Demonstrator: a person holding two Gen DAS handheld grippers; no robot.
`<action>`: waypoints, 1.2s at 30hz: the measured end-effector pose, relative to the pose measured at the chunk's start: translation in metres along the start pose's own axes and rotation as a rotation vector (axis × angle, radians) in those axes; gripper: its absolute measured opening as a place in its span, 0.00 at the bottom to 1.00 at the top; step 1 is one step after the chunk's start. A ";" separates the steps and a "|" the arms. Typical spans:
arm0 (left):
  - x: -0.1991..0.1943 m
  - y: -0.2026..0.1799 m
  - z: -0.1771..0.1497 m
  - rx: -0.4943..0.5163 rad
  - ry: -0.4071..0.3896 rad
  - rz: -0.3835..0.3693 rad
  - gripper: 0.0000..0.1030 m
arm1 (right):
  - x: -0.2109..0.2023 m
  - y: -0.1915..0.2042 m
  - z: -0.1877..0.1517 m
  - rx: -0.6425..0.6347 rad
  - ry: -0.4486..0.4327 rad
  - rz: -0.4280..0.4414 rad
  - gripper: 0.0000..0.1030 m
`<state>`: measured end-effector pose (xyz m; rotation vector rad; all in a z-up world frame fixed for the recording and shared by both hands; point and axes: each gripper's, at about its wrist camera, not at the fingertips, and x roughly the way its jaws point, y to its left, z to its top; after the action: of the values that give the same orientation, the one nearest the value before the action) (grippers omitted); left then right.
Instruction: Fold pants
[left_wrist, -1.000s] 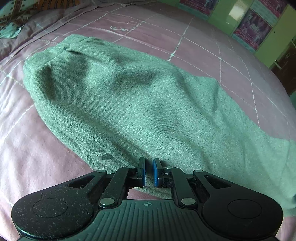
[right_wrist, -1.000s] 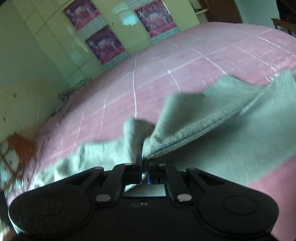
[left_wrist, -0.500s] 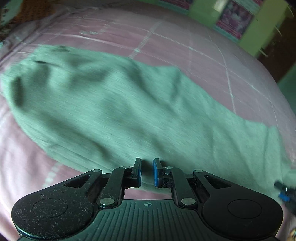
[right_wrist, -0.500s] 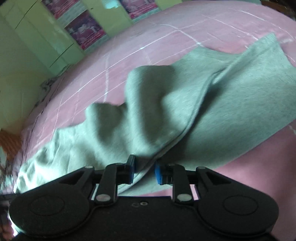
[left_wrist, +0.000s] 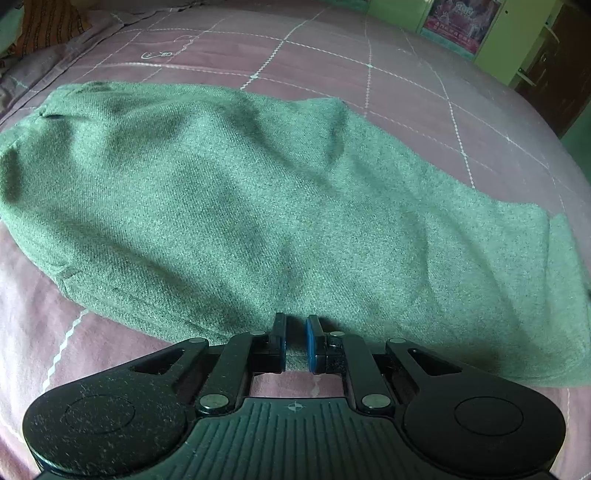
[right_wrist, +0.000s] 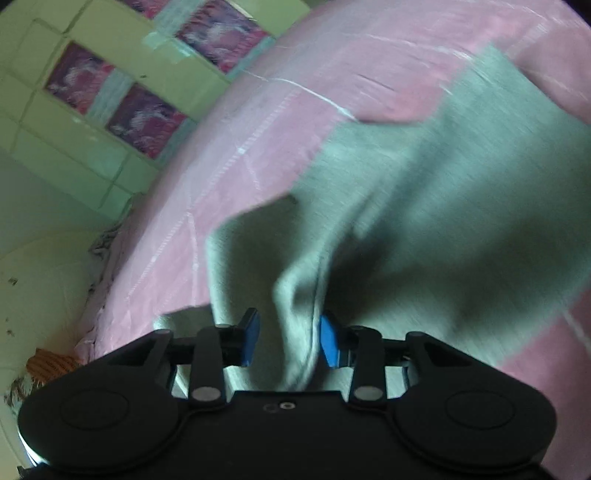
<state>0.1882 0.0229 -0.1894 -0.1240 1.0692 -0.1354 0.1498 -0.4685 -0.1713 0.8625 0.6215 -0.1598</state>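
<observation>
Green pants (left_wrist: 258, 206) lie spread on the pink quilted bedspread (left_wrist: 332, 62), folded lengthwise into one long band. In the left wrist view the band runs from its wide, rumpled end at the far left of the frame to a squared-off end at the right edge. Shallow wrinkles and shadowed dips cross the top layer. A second layer edge shows at the right end, just beside the outer edge of the pants.

Left gripper (left_wrist: 295, 341): jaws stand a narrow gap apart, with blue pads facing each other. They sit at the near long edge of the pants, about midway along it. A strip of green cloth shows in the gap, but I cannot tell if the pads press on it; the cloth there lies flat on the bedspread.

Right gripper (right_wrist: 288, 341): jaws wide apart. A raised ridge of pants (right_wrist: 424, 221) fabric stands between the blue pads and touches the right pad; the left pad is clear of it. The view is motion-blurred. Beyond the ridge the cloth slopes away and spreads flat over the bedspread (right_wrist: 295, 122).

Beyond the pants, green cupboard doors with pink posters (right_wrist: 144, 122) stand past the far side of the bed. An orange patterned cloth (left_wrist: 48, 29) lies off the bedspread's far left corner in the left wrist view.
</observation>
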 end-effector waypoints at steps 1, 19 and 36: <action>0.000 0.000 -0.001 0.000 -0.001 0.000 0.11 | 0.004 0.004 0.005 -0.011 -0.008 0.008 0.35; 0.001 -0.001 -0.002 0.016 -0.013 0.003 0.11 | -0.027 0.060 0.056 -0.346 -0.322 -0.129 0.04; 0.001 -0.003 -0.003 0.043 -0.024 0.020 0.11 | -0.057 -0.069 0.023 -0.068 -0.160 -0.332 0.16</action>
<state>0.1862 0.0194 -0.1910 -0.0763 1.0431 -0.1388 0.0873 -0.5368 -0.1730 0.6689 0.6123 -0.5005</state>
